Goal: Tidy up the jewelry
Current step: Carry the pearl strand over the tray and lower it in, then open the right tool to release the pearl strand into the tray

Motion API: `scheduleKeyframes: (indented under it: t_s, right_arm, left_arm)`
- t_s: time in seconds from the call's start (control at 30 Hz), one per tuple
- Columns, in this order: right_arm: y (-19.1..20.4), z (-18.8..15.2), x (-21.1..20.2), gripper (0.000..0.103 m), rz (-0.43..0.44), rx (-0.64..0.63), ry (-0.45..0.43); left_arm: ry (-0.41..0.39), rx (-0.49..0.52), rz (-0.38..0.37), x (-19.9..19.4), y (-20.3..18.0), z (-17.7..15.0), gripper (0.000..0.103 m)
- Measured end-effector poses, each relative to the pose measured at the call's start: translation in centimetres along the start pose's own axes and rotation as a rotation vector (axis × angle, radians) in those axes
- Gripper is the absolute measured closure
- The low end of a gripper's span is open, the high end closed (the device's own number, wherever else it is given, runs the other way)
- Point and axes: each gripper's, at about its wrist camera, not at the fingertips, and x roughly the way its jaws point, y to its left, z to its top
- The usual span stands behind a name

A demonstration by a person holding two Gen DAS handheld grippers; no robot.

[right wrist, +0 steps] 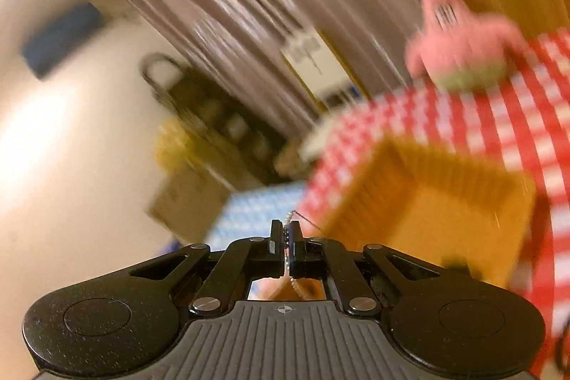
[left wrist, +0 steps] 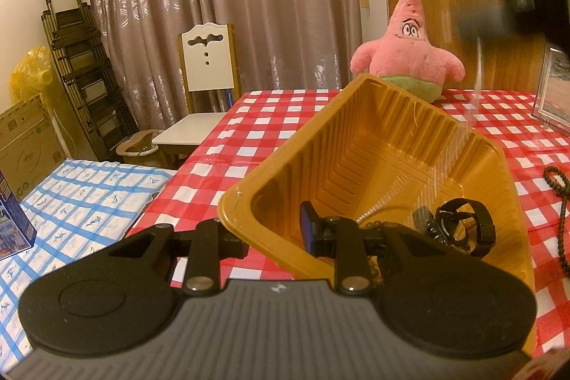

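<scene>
A yellow plastic tray [left wrist: 356,145] sits tilted on the red checked tablecloth. My left gripper [left wrist: 270,234] is shut on its near corner wall, one finger outside and one inside. Low in the tray lie black ring-shaped pieces [left wrist: 463,230] and some brown beads [left wrist: 370,225]. My right gripper [right wrist: 286,234] is shut on a thin silver bead chain [right wrist: 286,243]. In the left wrist view that gripper is a dark blur [left wrist: 498,16] at the upper right, and the chain [left wrist: 477,77] hangs from it as a blurred streak down over the tray. The right wrist view shows the tray [right wrist: 427,202] below and to the right.
A brown bead necklace [left wrist: 559,202] lies on the cloth to the right of the tray. A pink star plush [left wrist: 409,48] stands behind the tray, and a clear picture frame [left wrist: 552,88] at far right. A white chair [left wrist: 206,66] and a blue checked surface [left wrist: 89,202] lie to the left.
</scene>
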Motion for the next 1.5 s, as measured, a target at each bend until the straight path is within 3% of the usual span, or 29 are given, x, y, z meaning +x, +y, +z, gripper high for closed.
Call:
scheduleKeyframes:
  t_s: [0.2,0.4,0.47,0.6,0.67,0.8,1.07,1.13,1.2,1.23,1.5]
  right_arm:
    - [-5.1,-3.8,2.7,0.101,-0.14,0.074,0.154]
    - [-5.9,-4.1,3.5,0.101,-0.205,0.038,0.186]
    - [-4.9,-3.7,3.1,0.101,-0.177,0.031,0.153]
    - [-2.7,-2.3,0.5,0.101,0.031,0.003,-0.044]
    - [-2.6,-2.3,0.3,0.101,0.051,-0.008,-0.069]
    - [-5.0,-4.4,2.9,0.101,-0.152,-0.004,0.114]
    - [-5.9,-6.3,3.6,0.1,-0.278,-0.067,0.206]
    - [-5.6,-6.4,3.7,0.093,-0.297,-0.091,0.223]
    - [-5.1,-6.4,3.6,0.055,-0.309,-0.114,0.227]
    - [-5.1,-6.6,3.5,0.049,-0.317,-0.125,0.219]
    - [-4.4,-6.7,2.9,0.045,-0.352,-0.175,0.197]
  left_arm:
    - [0.001,0.0,0.002,0.0,-0.2,0.0,0.078]
    - [0.0,0.0,0.002,0.0,-0.1,0.0,0.078]
    - [0.001,0.0,0.001,0.0,-0.2,0.0,0.078]
    - [0.0,-0.001,0.003,0.0,-0.2,-0.1,0.078]
    - [0.0,-0.002,0.003,0.0,-0.2,-0.2,0.078]
    - [0.003,-0.005,0.003,0.0,-0.2,-0.2,0.078]
    - [0.002,-0.005,0.003,0.1,-0.2,-0.2,0.078]
    - [0.002,-0.004,0.002,0.1,-0.2,-0.2,0.078]
    - [0.002,-0.004,0.002,0.1,-0.1,-0.2,0.078]
    - [0.003,-0.005,0.002,0.1,-0.1,-0.2,0.078]
    - [0.003,-0.004,0.001,0.1,-0.2,-0.2,0.078]
